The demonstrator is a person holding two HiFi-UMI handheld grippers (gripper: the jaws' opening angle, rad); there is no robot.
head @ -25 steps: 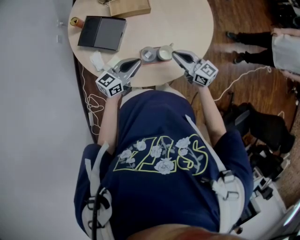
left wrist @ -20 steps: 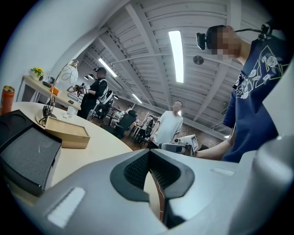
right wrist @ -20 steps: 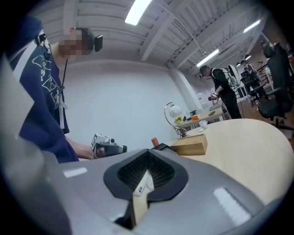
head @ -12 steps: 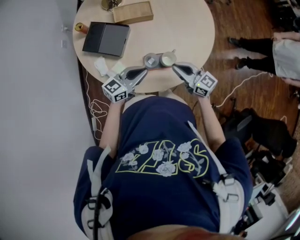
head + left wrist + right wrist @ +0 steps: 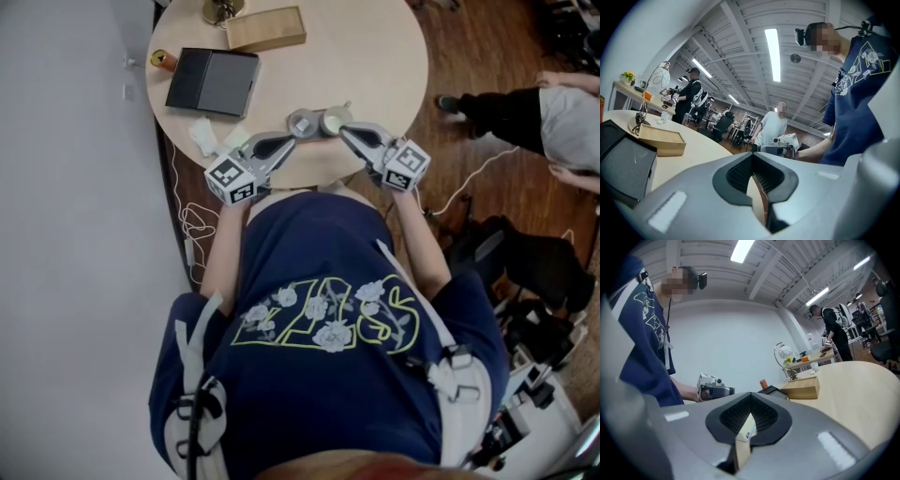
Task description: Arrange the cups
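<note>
Two cups stand side by side near the round table's front edge, a grey cup (image 5: 301, 122) and a cream cup (image 5: 330, 122). My left gripper (image 5: 287, 134) reaches in from the left. Its tips sit against the grey cup's left edge. In the left gripper view its jaws (image 5: 751, 157) meet at the tips, and only table and floor show through the slit behind them. My right gripper (image 5: 343, 128) comes in from the right onto the cream cup. It is shut on a thin cream strip with a small label (image 5: 743, 439), apparently the cup's wall.
The table (image 5: 394, 56) also carries a black tablet (image 5: 213, 82), a wooden box (image 5: 265, 28), a small orange can (image 5: 159, 58), a lamp base (image 5: 217, 9) and crumpled paper (image 5: 202, 131). A person (image 5: 562, 112) crouches on the wooden floor at right, near a white cable (image 5: 469, 169).
My right gripper has rolled, lifted a little and drawn in closer to the cream cup. The left gripper has barely moved. The head view has shifted slightly.
</note>
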